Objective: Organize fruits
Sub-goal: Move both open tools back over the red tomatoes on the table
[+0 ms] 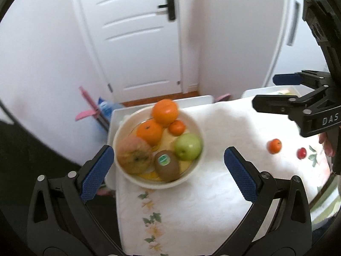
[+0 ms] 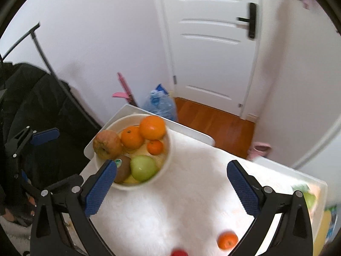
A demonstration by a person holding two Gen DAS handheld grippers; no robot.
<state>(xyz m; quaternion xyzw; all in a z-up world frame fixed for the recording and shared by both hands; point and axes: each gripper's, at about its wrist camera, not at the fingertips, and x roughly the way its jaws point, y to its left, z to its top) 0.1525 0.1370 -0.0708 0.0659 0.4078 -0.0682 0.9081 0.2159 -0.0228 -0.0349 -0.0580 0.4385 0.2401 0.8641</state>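
Note:
A cream bowl stands at the table's far left corner. It holds two oranges, a small mandarin, a green apple, a kiwi and a reddish apple. A loose mandarin and a small red fruit lie on the white cloth to the right. My left gripper is open and empty above the bowl's near side. My right gripper is open and empty above the cloth; it also shows in the left wrist view.
The table wears a white cloth with a flower stripe. A white bin with packets stands at the table's right end. A white door, a blue bag and wooden floor lie beyond. A black bag sits left.

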